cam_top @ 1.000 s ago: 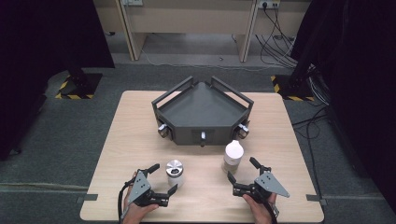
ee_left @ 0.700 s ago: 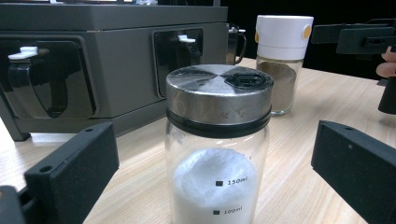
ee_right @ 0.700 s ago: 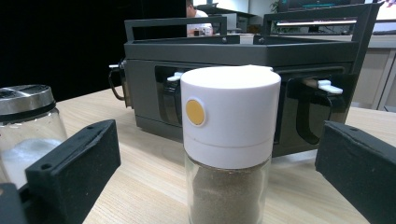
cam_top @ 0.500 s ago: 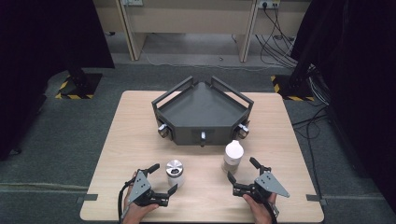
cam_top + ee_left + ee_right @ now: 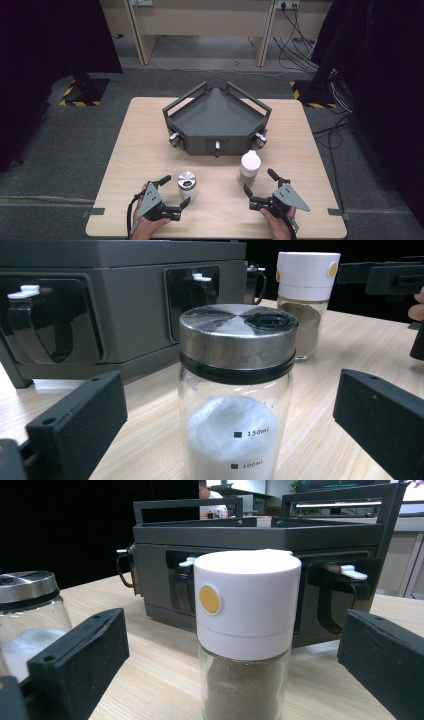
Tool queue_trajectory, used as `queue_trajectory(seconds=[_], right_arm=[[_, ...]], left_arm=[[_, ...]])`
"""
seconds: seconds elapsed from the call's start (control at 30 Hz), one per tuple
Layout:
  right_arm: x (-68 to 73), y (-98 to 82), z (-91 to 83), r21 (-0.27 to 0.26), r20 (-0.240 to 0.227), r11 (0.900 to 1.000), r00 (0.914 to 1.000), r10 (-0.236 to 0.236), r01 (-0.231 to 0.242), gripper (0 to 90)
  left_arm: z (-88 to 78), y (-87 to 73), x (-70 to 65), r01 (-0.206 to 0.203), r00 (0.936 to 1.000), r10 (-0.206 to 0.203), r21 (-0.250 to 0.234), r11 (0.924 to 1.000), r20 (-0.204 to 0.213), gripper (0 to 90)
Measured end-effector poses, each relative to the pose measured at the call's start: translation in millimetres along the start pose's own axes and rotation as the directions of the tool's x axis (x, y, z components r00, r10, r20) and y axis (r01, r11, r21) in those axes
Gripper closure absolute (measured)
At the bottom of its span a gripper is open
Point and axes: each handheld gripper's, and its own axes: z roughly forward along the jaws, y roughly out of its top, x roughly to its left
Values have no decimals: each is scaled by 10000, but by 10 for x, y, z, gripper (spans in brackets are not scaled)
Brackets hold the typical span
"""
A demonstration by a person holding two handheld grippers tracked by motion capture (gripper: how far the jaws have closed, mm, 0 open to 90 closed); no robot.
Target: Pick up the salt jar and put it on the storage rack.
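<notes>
A glass jar with a steel lid (image 5: 187,183) holds white powder and stands at the front left of the table. My left gripper (image 5: 175,190) is open, one jaw on each side of it and neither touching. In the left gripper view the jar (image 5: 235,390) stands between the spread jaws of that gripper (image 5: 230,407). A white-capped jar of brown powder (image 5: 249,165) stands to the right. My right gripper (image 5: 258,181) is open just in front of it. In the right gripper view this jar (image 5: 246,615) is centred in the wide jaws of that gripper (image 5: 232,647).
A dark grey wedge-shaped rack (image 5: 217,145) with rails and front latches sits at the middle back of the wooden table (image 5: 145,140). It rises just behind both jars (image 5: 260,535). Dark floor and desks lie beyond the table.
</notes>
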Motion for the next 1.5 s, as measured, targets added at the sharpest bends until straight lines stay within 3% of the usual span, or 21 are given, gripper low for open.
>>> queue_trajectory(seconds=[0.5, 0.93, 1.5], right_arm=[[-4, -9, 6, 18, -7, 10000, 10000, 16, -16, 4], [1, -15, 7, 5, -12, 10000, 10000, 36, -36, 4], [-2, -26, -5, -147, 24, 9999, 10000, 89, -88, 4]], left_arm=[[115, 71, -71, -70, 9999, 73, 194, 9998, -125, 0], [248, 167, -87, -271, 9991, 292, 678, 9973, -303, 9], [400, 249, -122, -487, 9979, 538, 1288, 9905, -366, 170]])
